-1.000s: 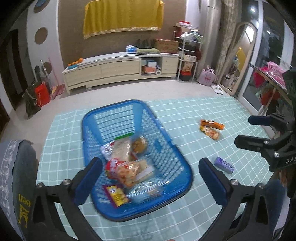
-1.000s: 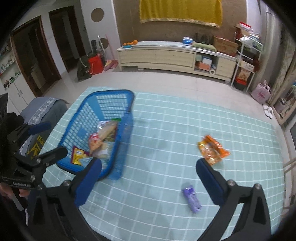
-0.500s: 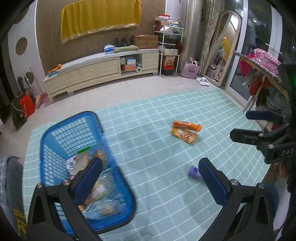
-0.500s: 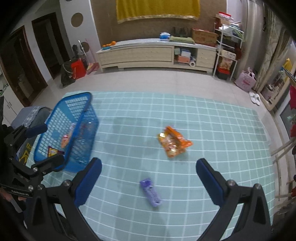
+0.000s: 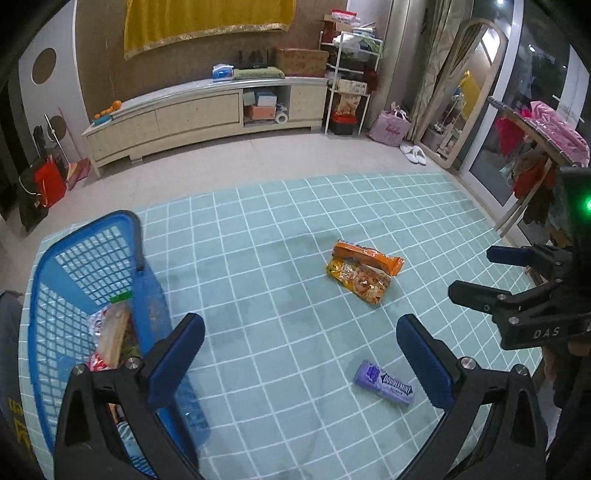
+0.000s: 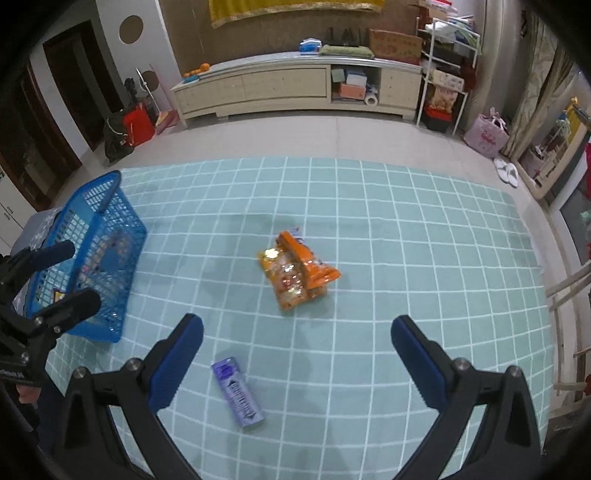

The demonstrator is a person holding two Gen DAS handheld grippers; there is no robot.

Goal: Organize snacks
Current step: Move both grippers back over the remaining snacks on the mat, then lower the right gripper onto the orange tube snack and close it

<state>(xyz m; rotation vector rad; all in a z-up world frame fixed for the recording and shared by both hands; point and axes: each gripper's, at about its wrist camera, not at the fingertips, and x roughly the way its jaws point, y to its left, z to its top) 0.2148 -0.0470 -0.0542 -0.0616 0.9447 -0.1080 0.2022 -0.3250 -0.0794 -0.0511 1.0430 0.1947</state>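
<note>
On the mat's point(image 6: 406, 229) left edge sits the blue basket point(image 6: 92, 236), part-filled; mid-mat lie two overlapping orange snack bags point(image 6: 295, 273), light and crinkly, best pinched at a seam. Nearer, the stiff purple gum pack point(image 6: 240, 395) suits a sideways grip. Both tongs, left point(image 5: 301, 354) and right point(image 6: 295, 354), gape empty.

Top of frame: yellow cloth point(image 5: 207, 22) on wall, long cream cabinet point(image 5: 199, 114) below. Right: pink bag point(image 5: 391, 125), leaning mirror point(image 5: 476, 92), white slippers point(image 5: 413, 153).

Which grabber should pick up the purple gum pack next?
Probably the right gripper: it is open and empty, and the purple gum pack lies just below its left finger. The left gripper is open too, beside the blue basket.
</note>
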